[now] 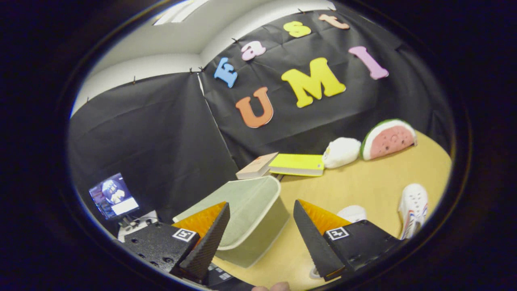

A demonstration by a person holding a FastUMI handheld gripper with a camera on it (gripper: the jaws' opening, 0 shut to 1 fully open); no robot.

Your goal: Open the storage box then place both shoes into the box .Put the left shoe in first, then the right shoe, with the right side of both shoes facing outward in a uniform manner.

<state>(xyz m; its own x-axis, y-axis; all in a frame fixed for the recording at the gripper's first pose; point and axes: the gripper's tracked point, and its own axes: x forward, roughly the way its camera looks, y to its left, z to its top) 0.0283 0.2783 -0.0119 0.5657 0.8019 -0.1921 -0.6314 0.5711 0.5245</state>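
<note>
Even, moderate light from ceiling fixture [177, 10]; strong fisheye bending at rim; tilted view; soft blur toward edges.

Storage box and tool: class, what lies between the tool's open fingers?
In the gripper view, the open tool has the pale storage box between and just ahead of its fingers, beside bare wooden table.

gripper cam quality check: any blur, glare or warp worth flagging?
Gripper view: strong fisheye warp, so the table edge curves and the scene sits tilted. Claw open, its fingers sharp, the box between them holding nothing. One shoe near the rim looks stretched and soft. Lighting even, soft shadows, bright ceiling strip, no glare on the box.
</note>
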